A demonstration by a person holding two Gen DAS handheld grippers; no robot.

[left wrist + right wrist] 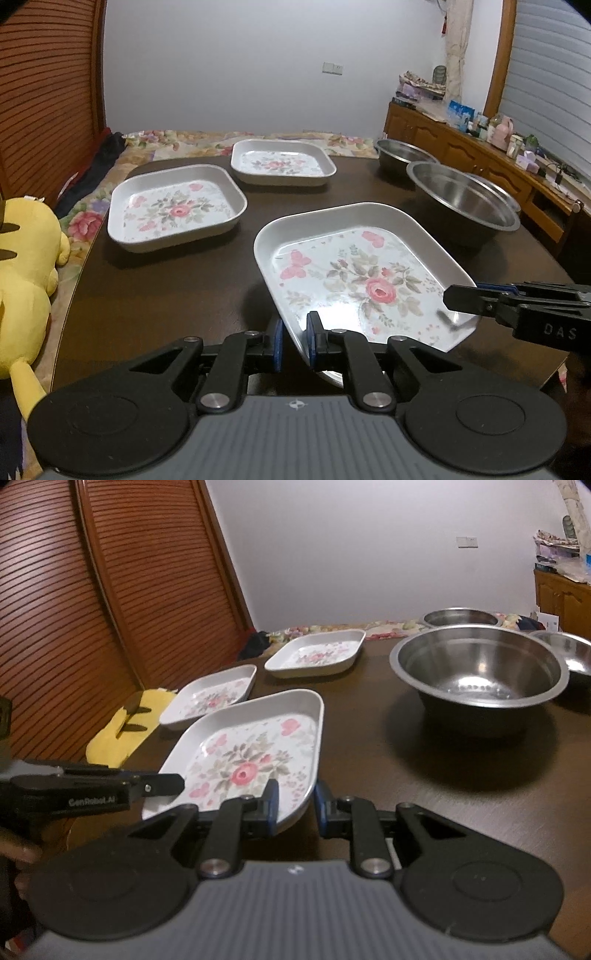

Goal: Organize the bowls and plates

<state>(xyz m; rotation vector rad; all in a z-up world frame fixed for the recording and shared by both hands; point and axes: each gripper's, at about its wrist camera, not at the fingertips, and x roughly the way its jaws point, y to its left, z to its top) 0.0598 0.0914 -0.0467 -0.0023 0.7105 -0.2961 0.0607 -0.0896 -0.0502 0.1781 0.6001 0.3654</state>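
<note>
Near plate [354,280], floral, lower centre of both views, is straddled by both grippers at once. Left gripper [295,341] sits at the plate's near-left corner, bottom centre of the left view: rim wall runs between the blue pads, one pad outside, one inside, with a slight gap visible, so jaws are parted and not clamped. Right gripper [295,805] does the same at the opposite near corner, bottom centre of the right view: one pad inside the plate [251,753], one outside, gap clearly wider, jaws apart. Plate looks tilted or partly lifted off the table [166,288], hard to confirm. Its long axis runs roughly from lower right to upper left in the left view, pointing toward the mid plate [177,208] left of centre; far plate [282,162] is beyond that at upper centre. Three steel bowls at right: big bowl [465,203] nearest, two more behind it. Judgement: next move is pinching both rims, then carrying the plate up-left onto the mid plate; left gripper is nearer that target.
</note>
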